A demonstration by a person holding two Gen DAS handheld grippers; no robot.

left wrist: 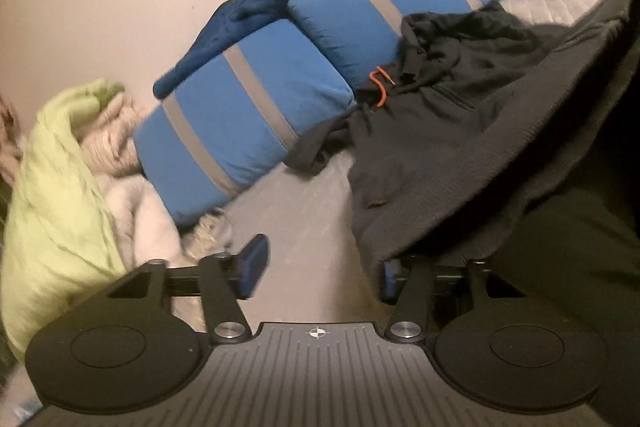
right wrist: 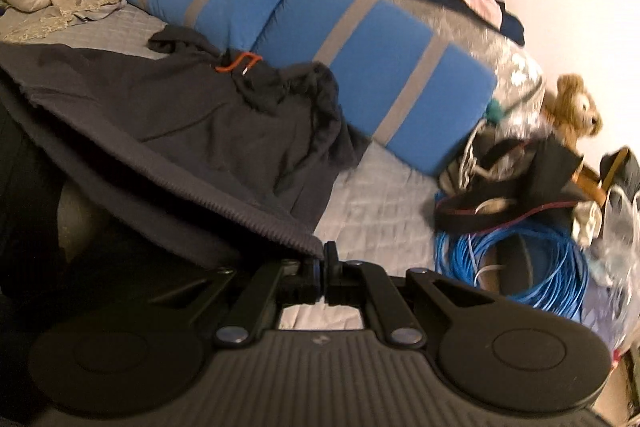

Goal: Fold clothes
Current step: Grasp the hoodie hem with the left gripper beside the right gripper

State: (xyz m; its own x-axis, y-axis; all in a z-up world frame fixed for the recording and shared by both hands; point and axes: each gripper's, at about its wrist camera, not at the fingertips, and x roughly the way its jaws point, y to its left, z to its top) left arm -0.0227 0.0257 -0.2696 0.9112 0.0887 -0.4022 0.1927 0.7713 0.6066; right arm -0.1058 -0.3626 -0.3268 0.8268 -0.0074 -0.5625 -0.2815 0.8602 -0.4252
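While the dark garment (right wrist: 208, 115) lies spread on the bed (right wrist: 376, 203): its top bunches against the blue striped pillows (right wrist: 360, 59).
Right gripper (right wrist: 324, 267): jaws pinched together on the garment's ribbed hem corner.
Left gripper (left wrist: 320, 271): jaws spread apart, one finger (left wrist: 389, 279) under the hem's edge.
Blue cable coil (right wrist: 520, 267): beside the pillows' end.
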